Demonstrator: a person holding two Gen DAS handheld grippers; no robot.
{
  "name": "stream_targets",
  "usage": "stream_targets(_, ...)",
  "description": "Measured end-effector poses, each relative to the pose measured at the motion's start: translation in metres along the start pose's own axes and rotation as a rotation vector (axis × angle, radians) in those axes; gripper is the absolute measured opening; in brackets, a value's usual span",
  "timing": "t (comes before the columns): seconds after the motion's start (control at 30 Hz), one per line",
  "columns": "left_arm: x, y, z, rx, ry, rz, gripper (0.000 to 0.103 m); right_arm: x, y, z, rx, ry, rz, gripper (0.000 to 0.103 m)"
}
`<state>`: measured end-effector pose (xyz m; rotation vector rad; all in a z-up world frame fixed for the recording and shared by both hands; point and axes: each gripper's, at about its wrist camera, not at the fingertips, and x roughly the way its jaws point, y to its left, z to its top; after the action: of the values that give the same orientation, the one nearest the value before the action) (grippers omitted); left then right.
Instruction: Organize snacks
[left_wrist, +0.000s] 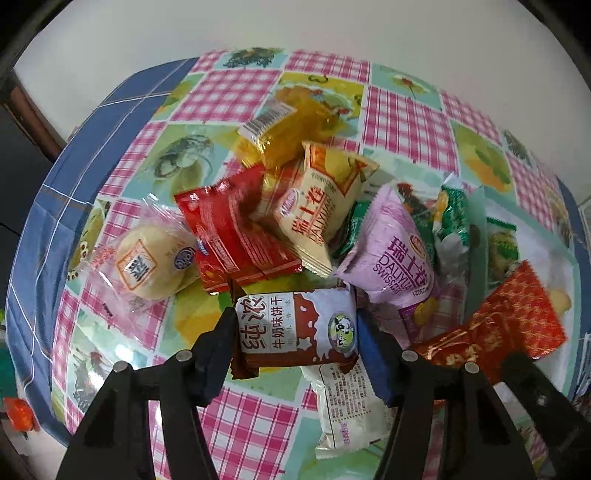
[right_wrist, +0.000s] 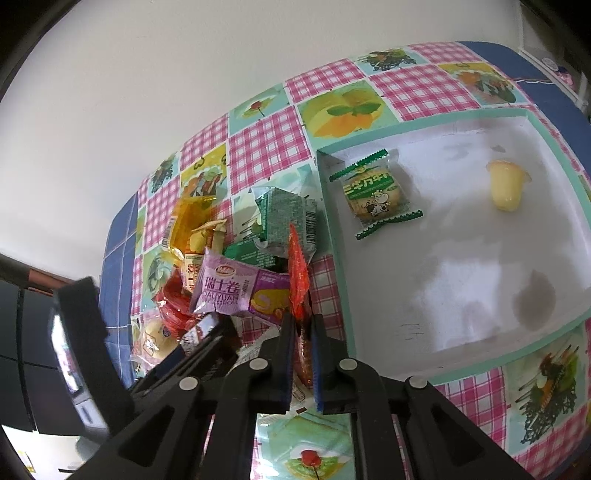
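Observation:
A pile of wrapped snacks lies on a checked tablecloth. My left gripper (left_wrist: 295, 332) is shut on a brown-and-white milk biscuit packet (left_wrist: 297, 328), held by its two ends just above the cloth. My right gripper (right_wrist: 303, 354) is shut on a red-orange foil packet (right_wrist: 298, 273), gripped edge-on; the same packet shows in the left wrist view (left_wrist: 513, 321). Behind it lie a purple Swiss roll packet (right_wrist: 236, 291), green packets (right_wrist: 288, 214) and a yellow bag (right_wrist: 188, 225). The white tray (right_wrist: 480, 295) to the right holds a green biscuit packet (right_wrist: 373, 192) and a yellow jelly cup (right_wrist: 506, 188).
In the left wrist view the pile holds a round pastry (left_wrist: 155, 258), a red packet (left_wrist: 236, 236), a cream Swiss roll packet (left_wrist: 317, 206), a purple one (left_wrist: 395, 251) and a white packet (left_wrist: 351, 398). A white wall stands behind the table. The left gripper's body (right_wrist: 85, 354) is at the right view's lower left.

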<state>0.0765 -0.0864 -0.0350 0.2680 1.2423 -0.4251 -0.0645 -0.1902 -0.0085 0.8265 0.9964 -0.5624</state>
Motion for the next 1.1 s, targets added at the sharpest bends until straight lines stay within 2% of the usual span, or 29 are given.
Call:
stream_targets(0.17,-0.008,0.004,-0.002,-0.016,-0.009,-0.016,0.064,0.009,0.007,0.0,-0.033,0.013,-0.009,0.009)
stream_targets(0.37,0.009,0.008,-0.004,-0.044,0.046,-0.041,0.064,0.028,0.018,-0.002,-0.076,0.04,-0.015,0.009)
stream_targets(0.53,0.024,0.014,-0.005,-0.09,0.101,-0.079,0.064,0.046,0.017,-0.002,-0.068,0.064,-0.037,0.012)
stream_targets(0.7,0.024,0.019,-0.004,-0.126,0.104,-0.092,0.064,0.059,0.009,-0.001,-0.03,0.093,-0.034,0.014)
stream_targets(0.87,0.023,0.028,-0.002,-0.161,0.111,-0.109,0.064,0.071,0.003,-0.003,0.012,0.127,-0.016,0.024)
stream_targets(1.0,0.03,0.037,-0.004,-0.174,0.124,-0.099,0.064,0.079,0.001,-0.007,0.025,0.153,-0.035,0.028)
stream_targets(1.1,0.03,0.044,-0.005,-0.21,0.119,-0.1,0.064,0.081,0.002,-0.009,0.023,0.155,-0.038,0.038)
